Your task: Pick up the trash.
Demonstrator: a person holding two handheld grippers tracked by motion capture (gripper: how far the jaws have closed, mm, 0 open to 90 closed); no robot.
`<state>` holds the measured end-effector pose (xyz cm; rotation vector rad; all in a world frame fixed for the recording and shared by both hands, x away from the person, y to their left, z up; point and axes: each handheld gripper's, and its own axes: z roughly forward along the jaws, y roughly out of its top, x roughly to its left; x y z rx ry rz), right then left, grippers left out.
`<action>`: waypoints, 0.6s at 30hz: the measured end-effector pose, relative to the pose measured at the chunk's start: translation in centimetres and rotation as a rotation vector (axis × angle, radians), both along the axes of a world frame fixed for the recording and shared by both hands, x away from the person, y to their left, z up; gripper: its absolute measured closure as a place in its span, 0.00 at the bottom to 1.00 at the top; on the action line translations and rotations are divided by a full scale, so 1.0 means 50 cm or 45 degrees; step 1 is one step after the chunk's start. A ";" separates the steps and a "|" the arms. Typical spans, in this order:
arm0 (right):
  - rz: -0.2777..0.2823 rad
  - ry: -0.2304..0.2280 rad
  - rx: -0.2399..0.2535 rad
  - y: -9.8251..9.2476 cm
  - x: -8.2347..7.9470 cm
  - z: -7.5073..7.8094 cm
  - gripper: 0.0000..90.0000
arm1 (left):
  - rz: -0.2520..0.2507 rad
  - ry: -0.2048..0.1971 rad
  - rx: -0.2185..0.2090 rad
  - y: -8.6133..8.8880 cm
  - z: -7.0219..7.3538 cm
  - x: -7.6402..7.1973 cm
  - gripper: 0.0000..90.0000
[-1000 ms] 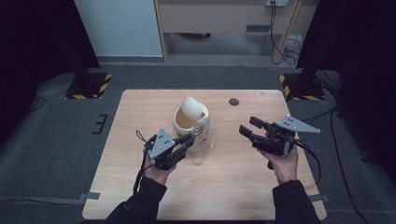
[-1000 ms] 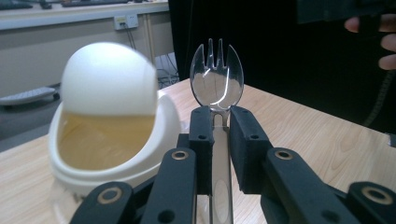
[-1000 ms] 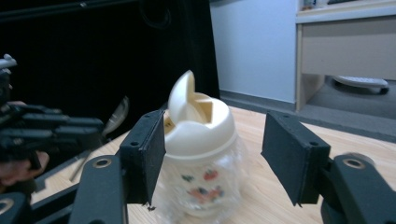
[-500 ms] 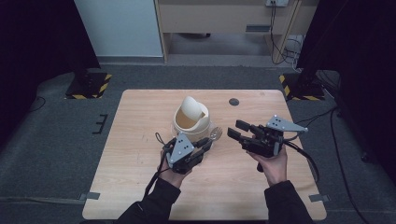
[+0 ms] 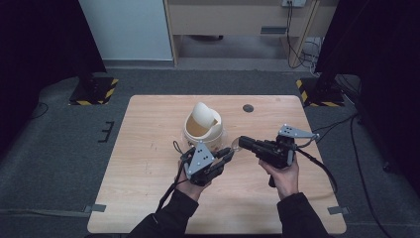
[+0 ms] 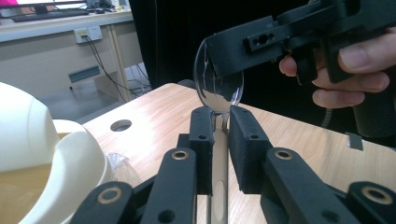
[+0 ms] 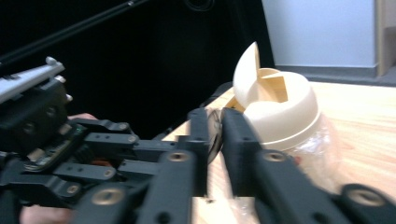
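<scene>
A metal spoon (image 6: 219, 140) sits between the two tools near the middle of the wooden worktop (image 5: 148, 163), just in front of a small cream bin with a swing lid (image 5: 203, 126). In the left gripper view the left tool (image 6: 223, 122) has its jaws closed on the spoon's handle, which runs down the narrow gap between them, and the shiny bowl of the spoon stands up above the jaw tips. The right tool (image 6: 233, 53) reaches in from the upper right of that view, its black jaw lying across the top of the spoon bowl, with the person's fingers (image 6: 355, 70) wrapped on its grip behind. In the right gripper view the right tool (image 7: 214, 126) has its jaws drawn close together around the rim of the spoon bowl (image 7: 215, 133) (the frame is blurred, so I cannot tell whether they actually press it), and the left tool (image 7: 70, 149) lies at the left. From the high view, the left tool (image 5: 229, 153) points right and slightly away from the person, the right tool (image 5: 242, 143) points left, and their tips meet at the spoon (image 5: 233, 151). The bin stands in a clear plastic bag (image 7: 317, 140), its lid tilted open over a tan interior. A dark round hole (image 5: 248, 108) marks the worktop behind the bin, well apart from it.
</scene>
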<state>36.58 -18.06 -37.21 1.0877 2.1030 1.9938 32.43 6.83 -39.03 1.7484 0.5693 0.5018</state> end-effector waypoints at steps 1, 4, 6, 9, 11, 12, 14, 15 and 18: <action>0.009 0.007 0.003 0.000 0.000 0.000 0.95 | -0.007 0.008 -0.007 0.004 0.000 -0.002 0.88; 0.019 0.007 0.005 0.000 -0.001 0.001 0.97 | -0.010 0.022 -0.014 0.012 0.000 -0.006 0.83; 0.028 -0.014 -0.011 0.000 -0.004 0.005 0.98 | 0.005 0.036 0.011 0.040 -0.002 -0.016 0.78; 0.016 -0.044 -0.021 -0.002 -0.005 0.012 0.98 | 0.055 0.071 0.030 0.090 -0.009 -0.021 0.72; -0.007 -0.052 -0.026 -0.008 -0.004 0.015 0.98 | 0.100 0.121 0.025 0.132 -0.016 -0.021 0.67; -0.017 -0.057 -0.028 -0.010 -0.004 0.017 0.98 | 0.126 0.139 0.033 0.154 -0.021 -0.020 0.65; -0.044 -0.078 -0.032 -0.018 -0.003 0.023 0.98 | 0.183 0.172 0.053 0.199 -0.035 -0.019 0.60; -0.052 -0.084 -0.030 -0.021 -0.004 0.025 0.98 | 0.218 0.203 0.060 0.220 -0.044 -0.016 0.56; -0.094 -0.122 -0.032 -0.034 -0.004 0.035 0.98 | 0.312 0.336 0.042 0.278 -0.075 -0.003 0.41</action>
